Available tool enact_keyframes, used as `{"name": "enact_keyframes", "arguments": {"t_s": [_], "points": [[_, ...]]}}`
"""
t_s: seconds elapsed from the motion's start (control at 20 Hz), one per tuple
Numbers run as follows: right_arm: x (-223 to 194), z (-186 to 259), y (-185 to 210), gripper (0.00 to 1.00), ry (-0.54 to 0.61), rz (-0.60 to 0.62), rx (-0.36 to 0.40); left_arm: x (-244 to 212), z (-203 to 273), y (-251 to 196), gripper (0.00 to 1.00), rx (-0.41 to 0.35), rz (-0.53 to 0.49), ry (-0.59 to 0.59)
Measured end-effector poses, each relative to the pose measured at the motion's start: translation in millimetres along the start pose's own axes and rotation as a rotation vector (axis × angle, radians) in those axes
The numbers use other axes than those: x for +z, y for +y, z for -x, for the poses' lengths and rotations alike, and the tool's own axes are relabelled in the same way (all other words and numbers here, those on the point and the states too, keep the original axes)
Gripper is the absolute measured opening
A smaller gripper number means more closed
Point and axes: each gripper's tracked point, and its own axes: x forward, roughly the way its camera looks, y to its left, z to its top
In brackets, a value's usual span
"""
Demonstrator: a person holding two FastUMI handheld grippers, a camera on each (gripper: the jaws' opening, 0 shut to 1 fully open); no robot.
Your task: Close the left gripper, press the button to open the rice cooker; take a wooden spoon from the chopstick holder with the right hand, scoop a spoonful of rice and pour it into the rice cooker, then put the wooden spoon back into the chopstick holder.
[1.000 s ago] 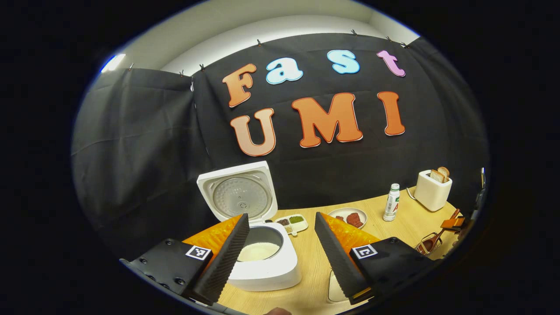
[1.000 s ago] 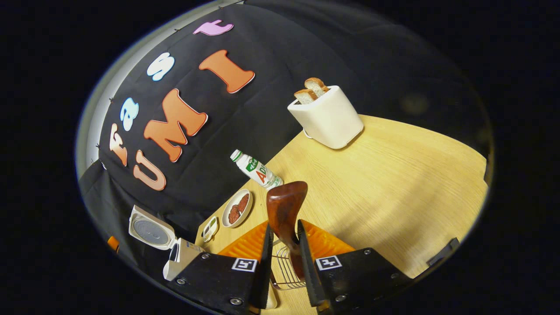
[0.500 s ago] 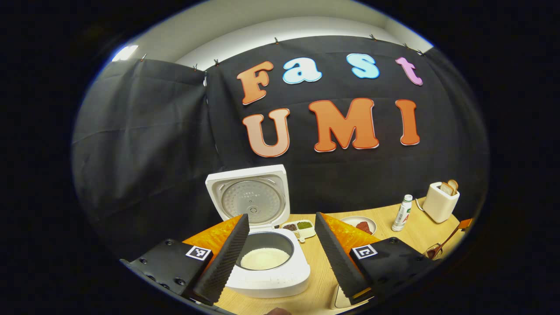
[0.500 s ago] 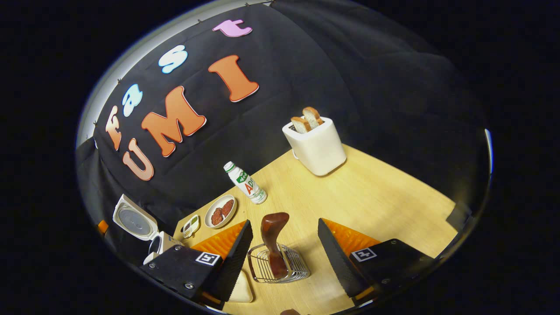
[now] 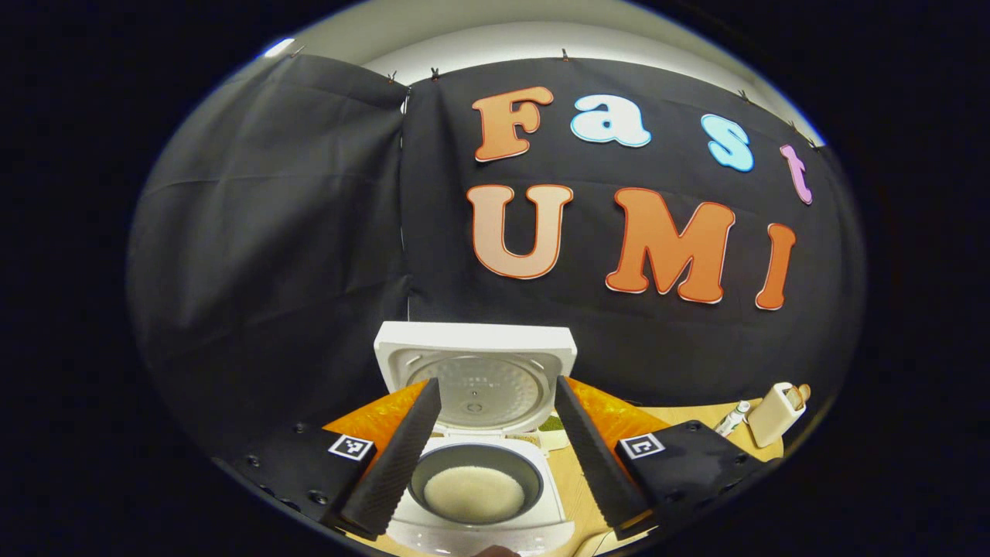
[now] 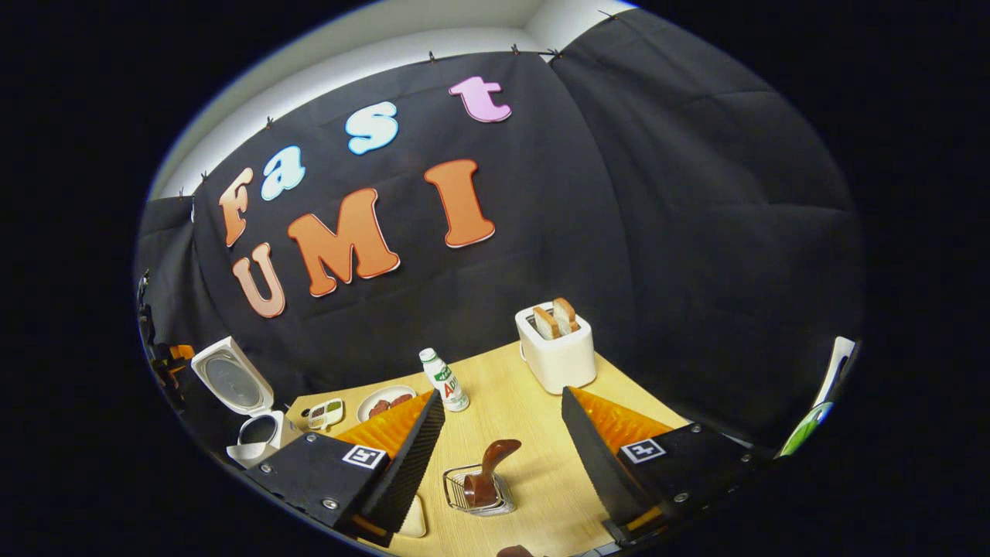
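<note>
Wooden spoon (image 6: 492,464) in chopstick holder (image 6: 476,491), toaster (image 6: 557,346) behind, rice cooker (image 6: 244,410) perhaps far left.

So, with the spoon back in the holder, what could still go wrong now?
The wooden spoon leans in the light wire chopstick holder; it might tip the holder if bumped. The open right gripper hangs just above it. The rice cooker stands open near the left gripper, so a low move could strike its lid.

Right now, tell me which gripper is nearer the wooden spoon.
Right. The right gripper hangs open just above the wooden spoon standing in the chopstick holder. The left gripper hangs open over the rice cooker, at the table's far side.
</note>
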Motion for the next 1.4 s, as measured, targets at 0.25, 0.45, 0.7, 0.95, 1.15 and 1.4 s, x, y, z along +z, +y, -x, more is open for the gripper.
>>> {"name": "enact_keyframes", "arguments": {"t_s": [0.25, 0.45, 0.7, 0.95, 1.15, 1.4], "points": [[15, 31, -14, 0.95, -0.044, 0.007, -0.079, 27, -55, 20, 0.98, 0.034, -0.009, -0.005], [15, 52, -25, 0.95, -0.057, 0.000, -0.139, 50, -96, 24, 0.98, 0.040, -0.036, -0.034], [17, 67, -29, 0.95, -0.078, 0.009, -0.172, 34, -144, 23, 0.98, 0.039, -0.054, 0.043], [20, 69, -27, 0.95, -0.085, 0.005, -0.160, 15, -165, 41, 0.99, 0.104, -0.019, 0.139], [12, 60, -26, 0.95, -0.060, -0.010, -0.140, 2, -143, 35, 1.00, 0.107, -0.052, 0.201], [12, 41, -13, 0.95, -0.064, -0.036, -0.061, -21, -99, 31, 1.00, 0.101, -0.056, 0.274]]}}
